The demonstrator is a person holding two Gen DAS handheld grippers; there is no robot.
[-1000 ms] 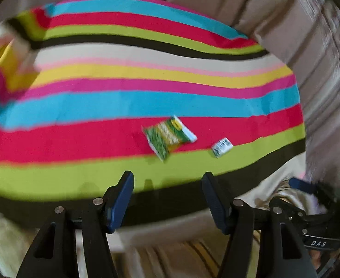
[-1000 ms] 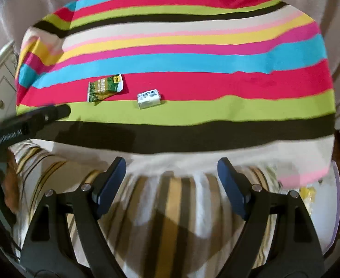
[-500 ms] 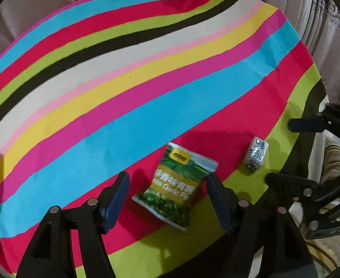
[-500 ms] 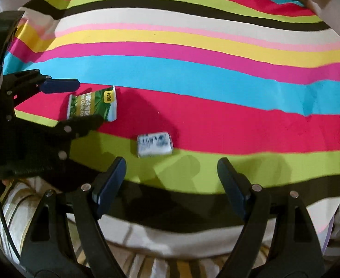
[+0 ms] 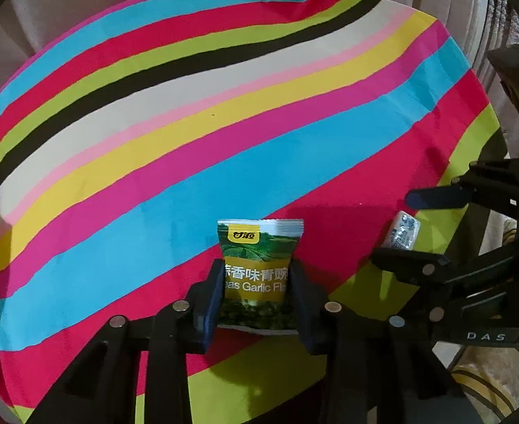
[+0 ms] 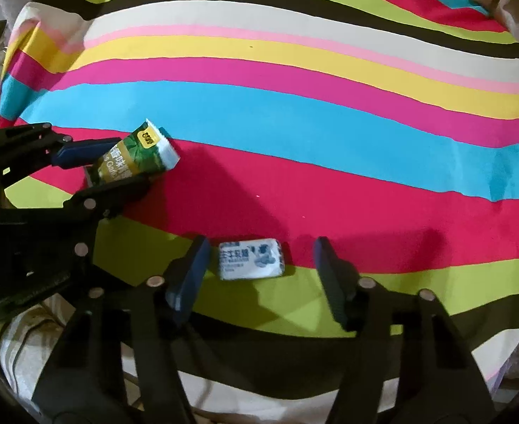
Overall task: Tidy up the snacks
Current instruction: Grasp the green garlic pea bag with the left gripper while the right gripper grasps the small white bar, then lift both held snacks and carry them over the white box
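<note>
A green garlic-pea snack packet lies on the striped cloth, its far end tipped up. My left gripper is closing and its blue pads press on the packet's two sides. The right wrist view shows the same packet held in the left gripper. A small white-and-blue snack packet lies flat on the red and green stripes. My right gripper straddles it, closing, with a gap at each pad. In the left wrist view, the white packet sits between the right gripper's fingers.
The striped cloth covers a table whose near edge runs just behind my fingers. Beige curtain folds hang beyond the far edge. A beige striped fabric lies below the near edge at the left.
The left gripper's jaws closed in on the green packet, lifting its far end. The right gripper moved forward and down over the white packet, and its jaws narrowed.
</note>
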